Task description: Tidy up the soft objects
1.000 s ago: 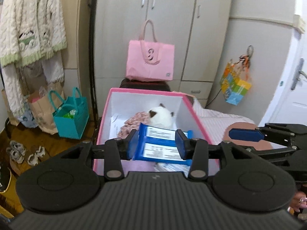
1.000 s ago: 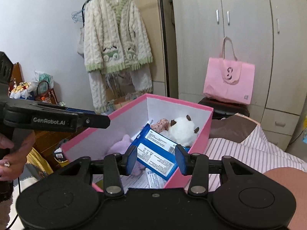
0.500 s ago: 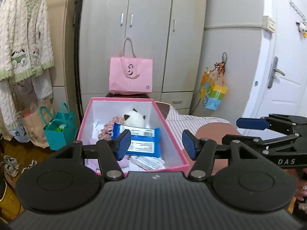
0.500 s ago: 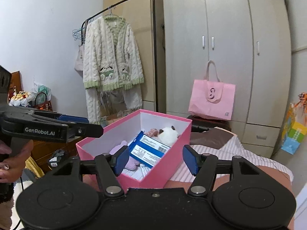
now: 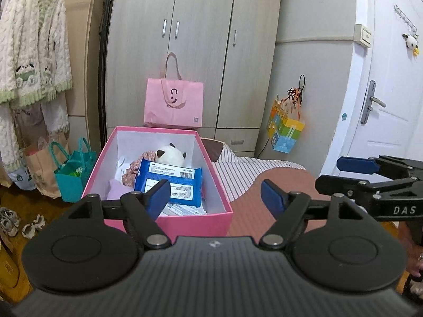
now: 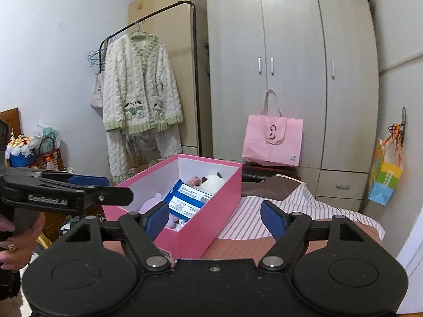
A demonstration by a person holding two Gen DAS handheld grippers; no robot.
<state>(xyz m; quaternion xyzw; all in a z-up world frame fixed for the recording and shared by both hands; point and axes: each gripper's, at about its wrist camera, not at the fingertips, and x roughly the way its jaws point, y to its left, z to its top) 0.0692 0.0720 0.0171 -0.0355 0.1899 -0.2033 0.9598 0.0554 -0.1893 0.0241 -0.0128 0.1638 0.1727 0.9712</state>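
Note:
A pink box (image 5: pixel 190 224) (image 6: pixel 201 237) stands on the bed. Inside lie a blue wipes packet (image 5: pixel 171 182) (image 6: pixel 187 198), a white plush toy (image 5: pixel 170 154) (image 6: pixel 212 181), a floral cloth (image 5: pixel 134 166) and a lilac soft item (image 5: pixel 119 189). My left gripper (image 5: pixel 214 190) is back from the box's near end, its jaws opening with nothing between them. My right gripper (image 6: pixel 214 211) is off the box's near right corner, jaws also opening and empty. Each gripper shows at the edge of the other's view, the right gripper (image 5: pixel 357 165) and the left gripper (image 6: pixel 87 182).
The striped bedcover (image 5: pixel 238 169) stretches right of the box. Behind it a pink tote (image 5: pixel 174 105) rests against the grey wardrobe (image 5: pixel 198 39). A teal bag (image 5: pixel 74 174) and shoes (image 5: pixel 10 222) are on the floor at left, under a hanging cardigan (image 6: pixel 137 92). A white door (image 5: pixel 391 79) is at right.
Both grippers have drawn back from the box and their jaws have spread. The blue packet, earlier between the fingers, now lies in the box.

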